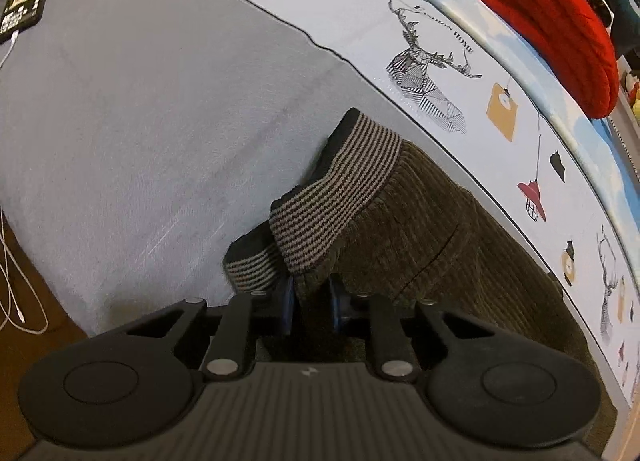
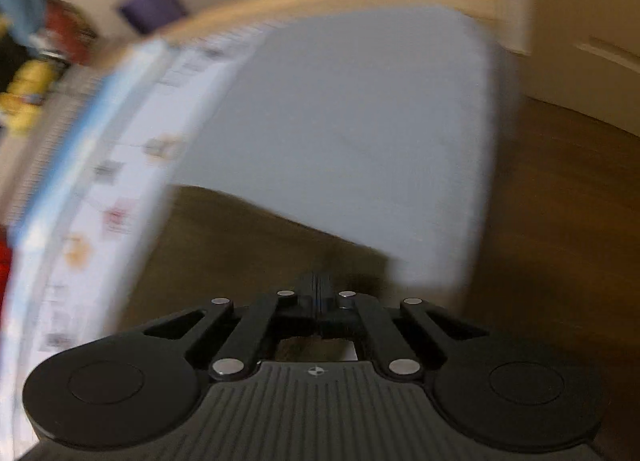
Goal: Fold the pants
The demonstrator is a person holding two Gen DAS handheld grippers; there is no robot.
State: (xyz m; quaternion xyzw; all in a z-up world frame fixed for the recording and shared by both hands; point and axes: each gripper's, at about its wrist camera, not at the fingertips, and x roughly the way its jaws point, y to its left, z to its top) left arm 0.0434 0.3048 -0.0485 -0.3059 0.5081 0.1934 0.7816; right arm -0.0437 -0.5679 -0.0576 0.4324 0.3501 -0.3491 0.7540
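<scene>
Grey bed sheet (image 1: 140, 109), smooth and flat, fills most of the left wrist view and carries everything else; along its far edge runs a pale printed cloth (image 1: 436, 45) with line-drawn stag heads, lamps and the words "FASHION HOME", and beyond that border lies a thick red knitted textile (image 1: 552, 25). Brown wooden floor (image 2: 560, 201) shows past the sheet's near edge in the right wrist view, which is heavily blurred, so fine detail there cannot be told. Olive-brown corduroy pants (image 1: 432, 237) lie on the sheet close to the printed border, their body stretching toward the right edge of the left wrist view. Two striped knit cuffs in black and tan (image 1: 340, 189) stand up from the sheet, one overlapping the other, with the lower one just beside the fingers. At the far left corner of the sheet rests a black phone (image 1: 24, 1), face up, with a thin white cable (image 1: 16, 289) trailing off the sheet's left edge to the floor. The left gripper (image 1: 312, 301) has its jaws narrowed onto the corduroy just under the cuffs, with a fold of the fabric pinched between the blue pads (image 1: 287, 303). The right gripper (image 2: 318, 293) hangs over the pants' brown fabric near the sheet's edge, its black fingers pressed fully together; whether any cloth is caught between them cannot be told through the blur.
</scene>
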